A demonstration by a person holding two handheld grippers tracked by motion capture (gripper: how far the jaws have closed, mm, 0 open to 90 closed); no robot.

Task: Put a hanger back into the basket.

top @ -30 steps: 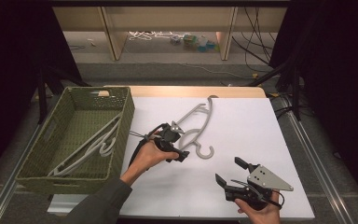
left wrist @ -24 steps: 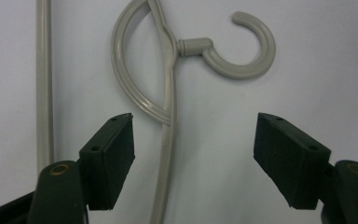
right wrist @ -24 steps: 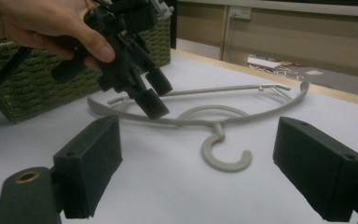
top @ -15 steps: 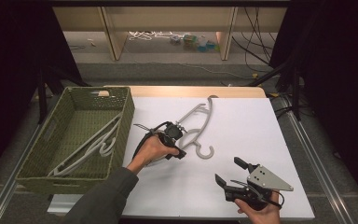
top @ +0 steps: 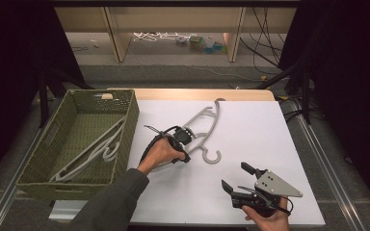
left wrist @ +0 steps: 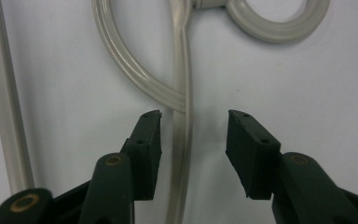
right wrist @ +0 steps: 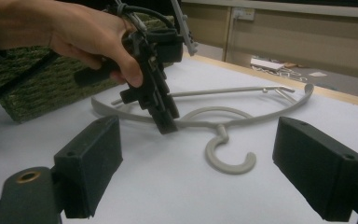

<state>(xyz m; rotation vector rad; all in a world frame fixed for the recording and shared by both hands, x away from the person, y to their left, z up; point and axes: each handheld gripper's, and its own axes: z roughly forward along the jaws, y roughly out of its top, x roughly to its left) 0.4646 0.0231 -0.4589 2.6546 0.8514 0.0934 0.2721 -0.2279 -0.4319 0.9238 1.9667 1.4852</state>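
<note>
1. The grey hanger [top: 203,129] lay flat on the white surface [top: 250,130], just right of the green basket [top: 127,139], hook end pointing toward the person.
2. Left claw [top: 187,136] was down over the hanger near the neck, jaws apart, w/ one thin arm of the hanger [left wrist: 182,140] running between them. Nothing clamped yet.
3. In the left gripper view the arm sat close to one jaw, well off the other, so the grip looked off-centre.
4. Right claw [top: 236,179] hung low at the near edge of the surface, jaws wide apart & empty, well apart from the hanger.
5. Step in hand, as I judged it: pinch the hanger arm w/ the left claw for a lift toward the basket, where other hangers [top: 94,151] already lay.
6. To do it well: shift the claw sideways so the arm sits mid-gap, then press tips right down to the surface before shutting; the bar is thin & flat-lying, easy to skate over.
7. Shut square across the bar, not at the fork where two strands meet [left wrist: 179,100], or the pads may seat unevenly.
8. Grip near the neck seemed sensible: the hanger should hang balanced, less swing.
9. Lift slowly at first; check hook [right wrist: 228,156] clears the surface w/o snagging.
</note>
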